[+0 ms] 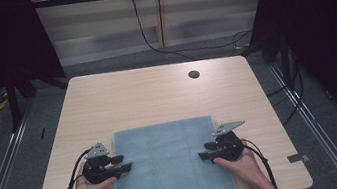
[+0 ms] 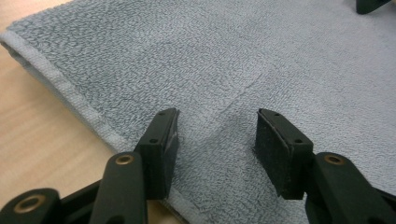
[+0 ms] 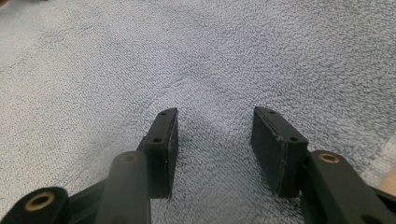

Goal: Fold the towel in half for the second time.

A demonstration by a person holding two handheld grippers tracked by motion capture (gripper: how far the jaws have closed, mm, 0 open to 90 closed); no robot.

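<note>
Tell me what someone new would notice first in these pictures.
A grey-blue towel lies flat on the near half of the wooden table, hanging over its front edge. The left gripper and right gripper face each other over the towel's side edges, jaws open above the cloth.

Right gripper view: right gripper (image 3: 215, 140) looks along its two black jaws, which rise from the bottom edge and stand apart with a clear gap between them. Nothing sits in the gap. Pads (image 3: 270, 147) on the inner faces are dark and flat, and the right pad's edge looks slightly frayed. Brass-coloured pins show on the jaw arms. Beneath and ahead lies a grey-blue towel (image 3: 201, 60) with a looped terry surface. A faint crease runs diagonally across it just beyond the jaw tips. At lower right the towel's hemmed edge shows, with a sliver of pale table (image 3: 388, 185) beside it.
</note>
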